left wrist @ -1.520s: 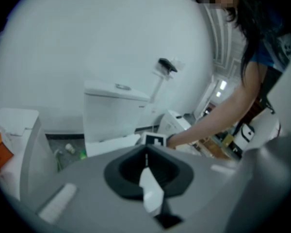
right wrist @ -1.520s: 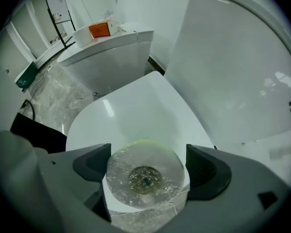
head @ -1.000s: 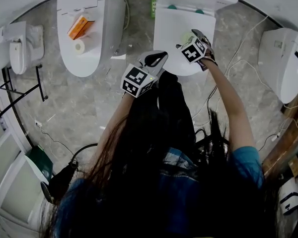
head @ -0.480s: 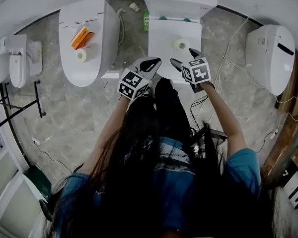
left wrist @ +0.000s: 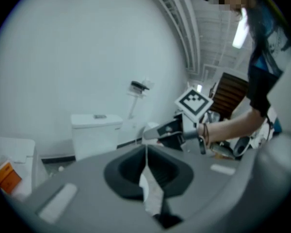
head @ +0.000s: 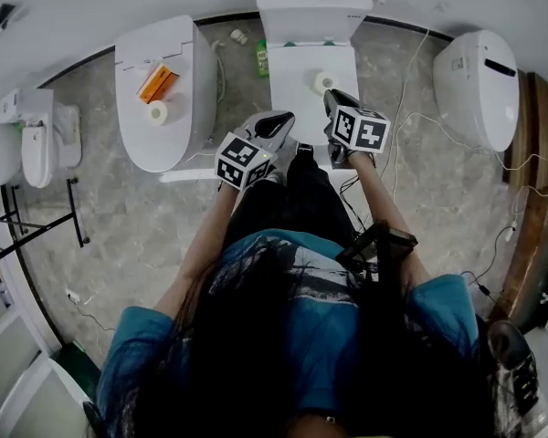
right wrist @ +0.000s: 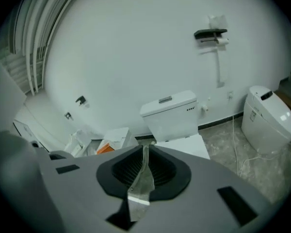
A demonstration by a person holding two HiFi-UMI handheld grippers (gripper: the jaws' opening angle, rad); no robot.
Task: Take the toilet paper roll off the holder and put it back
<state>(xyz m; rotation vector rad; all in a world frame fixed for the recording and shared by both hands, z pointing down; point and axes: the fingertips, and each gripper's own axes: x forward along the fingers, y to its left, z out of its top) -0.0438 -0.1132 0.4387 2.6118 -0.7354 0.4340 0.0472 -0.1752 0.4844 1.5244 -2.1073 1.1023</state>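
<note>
Head view: a second ago the right claw (head: pixel 334 99) reached over the toilet paper roll (head: pixel 325 81) on the middle toilet's closed lid (head: pixel 292 94). Now it has drawn back and sits just beside the roll, on the person's side; I cannot tell whether they touch. The roll stands on end in the middle of the lid, as it did half a second ago. The left claw (head: pixel 276 119) hangs by the lid's near left corner, much as before. The toilet to the left carries an orange box (head: pixel 157 84) and a second roll (head: pixel 157 111).

Left gripper view: the left claw (left wrist: pixel 146 152) has its jaws pressed together with nothing between them. Beyond it the right claw (left wrist: pixel 150 132) points toward the tank (left wrist: pixel 96 129). The black holder (left wrist: pixel 139 85) sits on the wall above.

Right gripper view: the right claw (right wrist: pixel 145 152) also has its jaws together and holds nothing. The tank (right wrist: pixel 169 111) and part of the lid (right wrist: pixel 186 145) lie ahead. The holder (right wrist: pixel 211 33) is high on the wall, up and to the right of the tank, well apart from the claw.
</note>
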